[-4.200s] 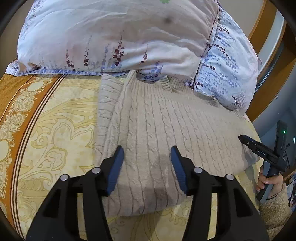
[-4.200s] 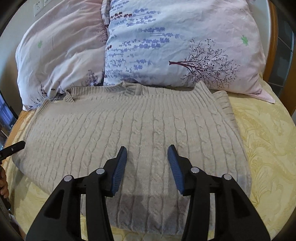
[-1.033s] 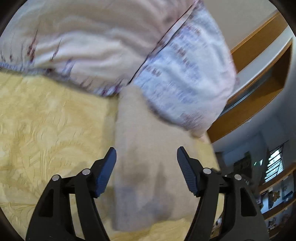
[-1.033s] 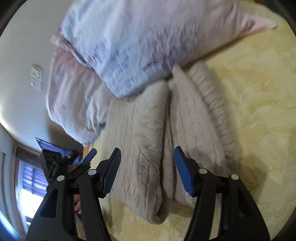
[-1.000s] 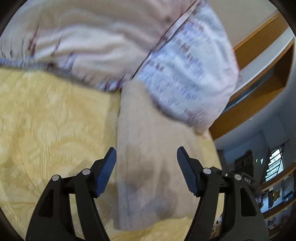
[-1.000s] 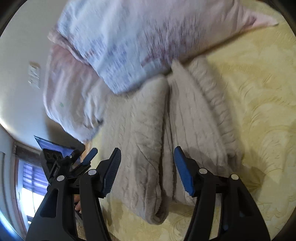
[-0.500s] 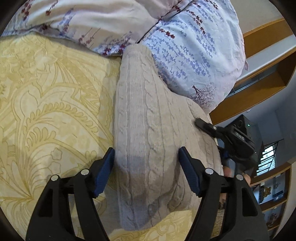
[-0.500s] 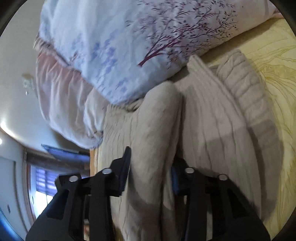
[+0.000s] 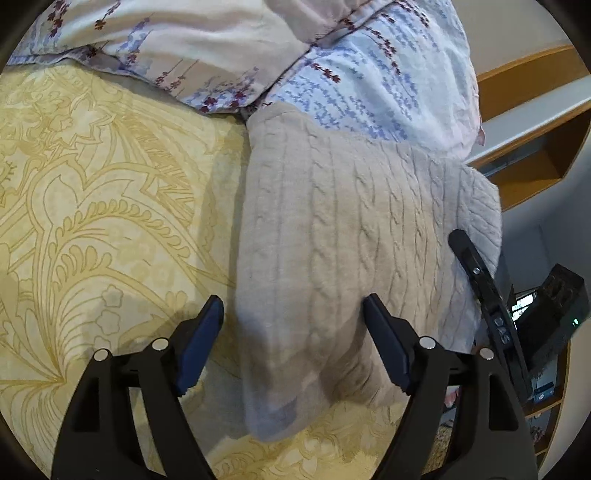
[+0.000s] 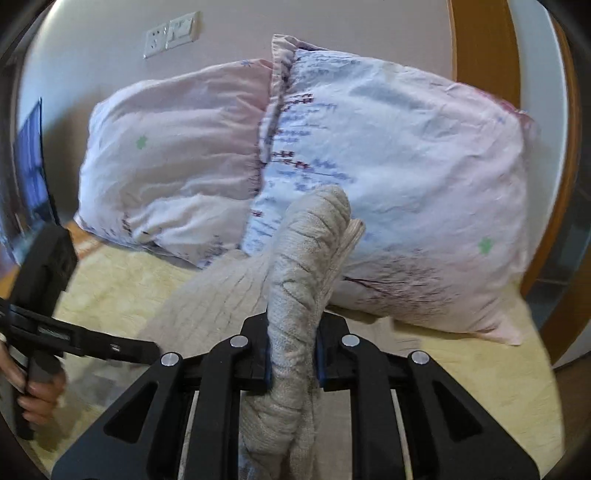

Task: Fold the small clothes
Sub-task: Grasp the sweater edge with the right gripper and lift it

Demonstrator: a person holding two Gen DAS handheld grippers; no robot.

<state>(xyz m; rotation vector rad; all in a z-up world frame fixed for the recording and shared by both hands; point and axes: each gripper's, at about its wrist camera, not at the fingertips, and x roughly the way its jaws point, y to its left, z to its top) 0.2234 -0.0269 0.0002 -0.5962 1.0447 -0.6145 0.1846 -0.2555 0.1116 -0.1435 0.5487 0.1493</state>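
Note:
A beige cable-knit sweater [image 9: 332, 221] lies folded on the yellow patterned bedspread [image 9: 92, 203], its far end against the pillows. My left gripper [image 9: 293, 343] is open, its jaws wide apart around the sweater's near edge, not gripping it. My right gripper [image 10: 293, 358] is shut on a bunched fold of the sweater [image 10: 303, 266] and lifts it so the knit stands up between the jaws. In the left wrist view the right gripper [image 9: 480, 280] shows at the sweater's right side. In the right wrist view the left gripper [image 10: 85, 343] shows at lower left, held by a hand.
Two floral pillows [image 10: 388, 155] lean against the wall at the head of the bed. A wooden bed frame [image 10: 476, 48] rises at the right. A wall socket [image 10: 171, 33] sits above the pillows. Shelves [image 9: 535, 158] stand to the right of the bed.
My right gripper has closed on a fold of the sweater and raised it, tilting up toward the pillows. My left gripper stays open and has shifted slightly along the sweater's near edge.

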